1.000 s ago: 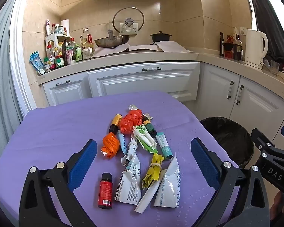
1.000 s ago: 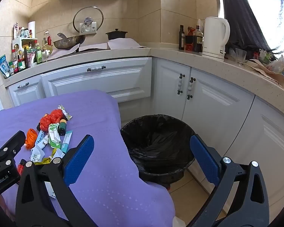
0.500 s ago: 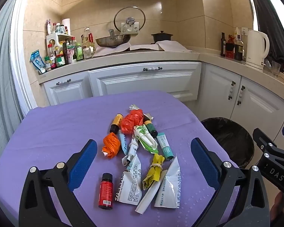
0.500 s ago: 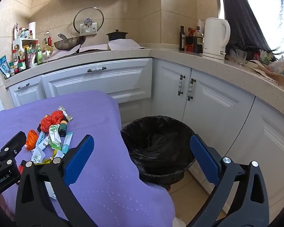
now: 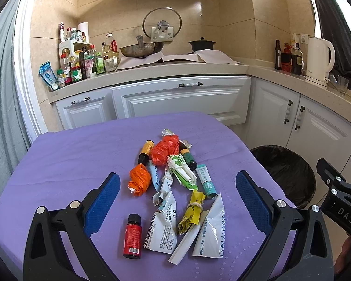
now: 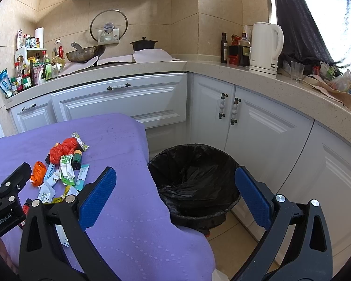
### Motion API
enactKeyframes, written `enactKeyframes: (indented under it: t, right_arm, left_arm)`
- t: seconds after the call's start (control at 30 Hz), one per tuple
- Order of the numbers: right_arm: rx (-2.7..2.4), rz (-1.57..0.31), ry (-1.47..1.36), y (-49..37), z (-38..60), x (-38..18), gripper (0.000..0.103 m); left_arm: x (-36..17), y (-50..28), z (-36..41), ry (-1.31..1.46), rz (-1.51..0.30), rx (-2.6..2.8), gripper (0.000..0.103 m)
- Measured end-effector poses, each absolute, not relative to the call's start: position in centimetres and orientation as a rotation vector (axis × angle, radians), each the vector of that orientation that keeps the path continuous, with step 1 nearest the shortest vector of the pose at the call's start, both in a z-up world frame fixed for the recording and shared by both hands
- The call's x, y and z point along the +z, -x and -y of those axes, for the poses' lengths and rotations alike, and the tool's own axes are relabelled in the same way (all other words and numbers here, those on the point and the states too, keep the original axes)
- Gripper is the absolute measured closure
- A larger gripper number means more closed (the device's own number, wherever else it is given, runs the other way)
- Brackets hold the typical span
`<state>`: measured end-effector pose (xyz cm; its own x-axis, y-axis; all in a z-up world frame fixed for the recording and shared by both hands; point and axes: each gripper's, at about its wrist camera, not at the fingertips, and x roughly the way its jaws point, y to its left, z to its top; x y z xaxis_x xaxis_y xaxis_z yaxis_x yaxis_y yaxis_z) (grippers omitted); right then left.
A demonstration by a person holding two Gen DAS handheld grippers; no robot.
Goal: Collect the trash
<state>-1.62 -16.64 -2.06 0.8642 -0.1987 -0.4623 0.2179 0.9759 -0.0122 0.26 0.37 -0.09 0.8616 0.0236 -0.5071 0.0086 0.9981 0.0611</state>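
A heap of trash lies mid-table on the purple cloth (image 5: 65, 164): a red crumpled bag (image 5: 165, 151), an orange wrapper (image 5: 139, 181), a red-labelled small bottle (image 5: 132, 236), a yellow knotted wrapper (image 5: 193, 210), white sachets (image 5: 162, 227), a teal tube (image 5: 206, 181) and two dark bottles. My left gripper (image 5: 177, 201) hovers open above the near end of the heap, holding nothing. My right gripper (image 6: 175, 196) is open and empty at the table's right edge, over the black-lined bin (image 6: 194, 182). The bin (image 5: 285, 173) shows right of the table in the left wrist view.
White kitchen cabinets (image 5: 180, 98) and a stone counter wrap behind and to the right. On the counter stand a wok (image 5: 141, 49), a black pot (image 5: 202, 45), spice bottles (image 5: 79, 63) and a white kettle (image 6: 265, 46). A tiled floor strip (image 6: 231, 245) lies beside the bin.
Both views have shifted only slightly; the heap sits a touch higher and to the right in the left wrist view. Both grippers stay open and nothing was picked up.
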Motion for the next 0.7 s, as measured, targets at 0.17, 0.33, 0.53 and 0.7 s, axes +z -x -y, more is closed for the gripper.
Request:
enactKeyframes:
  t: [0.17, 0.33, 0.53, 0.7]
  right_arm:
    - [-0.220, -0.483, -0.041, 1.84, 17.18, -1.39, 0.004]
    - [-0.219, -0.482, -0.043, 1.85, 17.15, -1.46, 0.004]
    - [-0.222, -0.482, -0.044, 1.84, 17.20, -1.64, 0.004]
    - [-0.225, -0.482, -0.044, 1.69, 17.50, -1.66, 0.004]
  left_arm:
    - [-0.29, -0.40, -0.25, -0.063, -0.535, 0.007, 0.007]
    - [-0.25, -0.42, -0.24, -0.063, -0.536, 0.007, 0.007]
    - [-0.28, -0.42, -0.24, -0.063, -0.537, 0.006, 0.007]
    - [-0.37, -0.42, -0.21, -0.063, -0.537, 0.006, 0.007]
